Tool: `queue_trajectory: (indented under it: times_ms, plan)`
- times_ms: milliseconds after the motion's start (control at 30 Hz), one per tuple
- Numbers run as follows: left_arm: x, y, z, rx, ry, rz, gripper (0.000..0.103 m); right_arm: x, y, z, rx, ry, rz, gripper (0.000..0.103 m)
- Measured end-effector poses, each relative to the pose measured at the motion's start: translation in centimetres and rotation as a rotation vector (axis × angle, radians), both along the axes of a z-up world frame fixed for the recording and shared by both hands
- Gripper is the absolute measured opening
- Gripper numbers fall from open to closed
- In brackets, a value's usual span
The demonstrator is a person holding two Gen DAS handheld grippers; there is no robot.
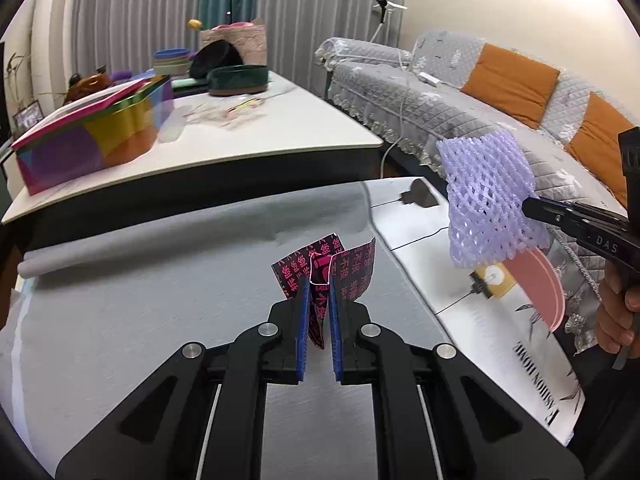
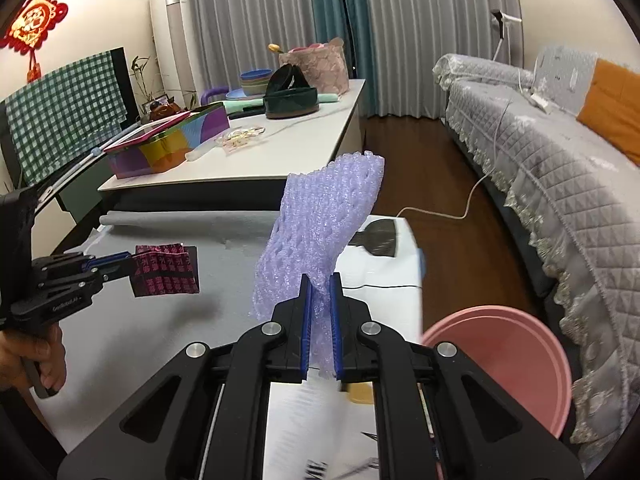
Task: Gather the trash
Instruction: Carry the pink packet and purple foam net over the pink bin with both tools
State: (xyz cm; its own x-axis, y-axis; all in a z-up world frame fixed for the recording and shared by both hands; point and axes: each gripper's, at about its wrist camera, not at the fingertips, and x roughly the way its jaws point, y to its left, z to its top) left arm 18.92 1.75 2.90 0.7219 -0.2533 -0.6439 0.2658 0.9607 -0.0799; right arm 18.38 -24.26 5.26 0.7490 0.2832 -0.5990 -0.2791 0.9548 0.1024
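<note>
My left gripper (image 1: pixel 319 284) is shut on a black wrapper with pink print (image 1: pixel 348 272), lifted above the grey mat (image 1: pixel 160 280). From the right wrist view the same left gripper (image 2: pixel 130 258) shows at the left, with the wrapper (image 2: pixel 166 270) sticking out of it. My right gripper (image 2: pixel 321 280) is shut on a purple foam net sleeve (image 2: pixel 324 220) that stands up from its blue pads. In the left wrist view the net (image 1: pixel 486 196) hangs at the right from the right gripper (image 1: pixel 526 204). A pink bin (image 2: pixel 516 356) stands on the floor, lower right of the net.
A magazine (image 1: pixel 500 344) lies on the table's right end. Behind is a white table (image 2: pixel 304 144) with a colourful box (image 2: pixel 168 148), a dark green basket (image 2: pixel 292 104) and bowls. A grey quilted sofa (image 2: pixel 560 168) with orange cushions runs along the right. A cable (image 2: pixel 460 212) crosses the wooden floor.
</note>
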Motion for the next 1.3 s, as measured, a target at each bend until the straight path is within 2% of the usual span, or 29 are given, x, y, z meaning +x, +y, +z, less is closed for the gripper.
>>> queue_trajectory:
  times_ms: [133,533,1300]
  plan:
    - [-0.1,-1.6,0.4,-0.011,-0.015,-0.022,0.009,-0.8,-1.4,0.5,-0.016,-0.027,-0.014,0.009]
    - [0.3,-6.8,0.4,-0.011,-0.027,-0.092,0.009,-1.8,-6.0,-0.9,0.006,-0.033,-0.126,0.009]
    - [1.1,-16.0,0.6,-0.026,-0.032,-0.223,0.009,-3.7,-12.6,-1.6,-0.063,-0.042,-0.288,0.009]
